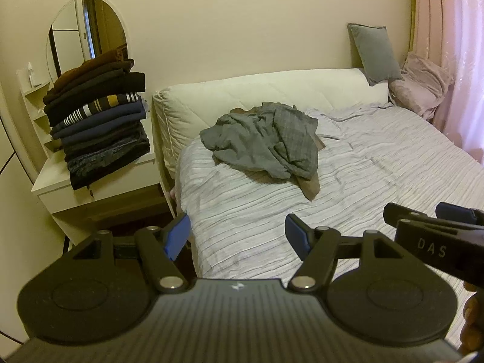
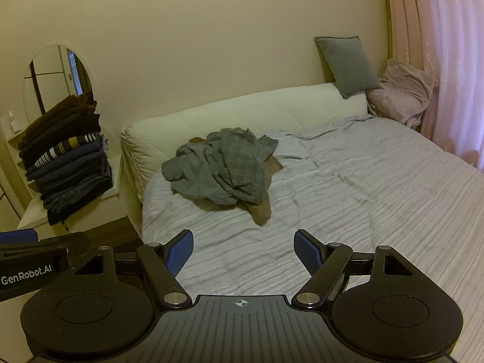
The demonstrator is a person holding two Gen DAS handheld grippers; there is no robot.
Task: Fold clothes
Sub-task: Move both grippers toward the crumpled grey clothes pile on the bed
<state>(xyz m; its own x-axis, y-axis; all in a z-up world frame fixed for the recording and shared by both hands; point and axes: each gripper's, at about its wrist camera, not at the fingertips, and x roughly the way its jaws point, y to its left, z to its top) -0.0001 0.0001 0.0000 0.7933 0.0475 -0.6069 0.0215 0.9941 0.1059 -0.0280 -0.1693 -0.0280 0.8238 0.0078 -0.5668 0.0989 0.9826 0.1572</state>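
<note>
While both grippers hang over the near end of the bed (image 1: 378, 163), tipped downward toward it, nothing lies between either pair of fingers.

Upper left of both views: oval mirror (image 1: 87, 30) on the wall, above a white dresser (image 1: 99, 187).

Left, on the dresser: stack (image 1: 99, 124) of folded dark clothes, one striped piece midway, brown piece on top. The stack leans slightly.

Lower left, left wrist view: left gripper (image 1: 237, 234), released, blue pads spread wide, empty, over the bed's near left corner. Its black body fills the bottom of the frame. In the right wrist view it shows only as a black bar with a blue tip at the lower left edge.

Centre: heap (image 1: 263, 142) of crumpled grey clothes, lying on the bedcover toward the headboard (image 1: 257, 90), well apart from both grippers. A brown piece (image 1: 311, 187) pokes out beneath its near edge.

Lower centre, right wrist view: right gripper (image 2: 243, 249), released, pads spread, empty, above bare striped cover. In the left wrist view it enters at the lower right edge, just beside the left gripper and level with it; part of a hand (image 1: 472, 317) shows below it.

Upper right: grey cushion (image 1: 375, 51) propped against the wall, pink bundle (image 1: 420, 84) next to it.

Far right: pink curtain (image 1: 459, 45).
</note>
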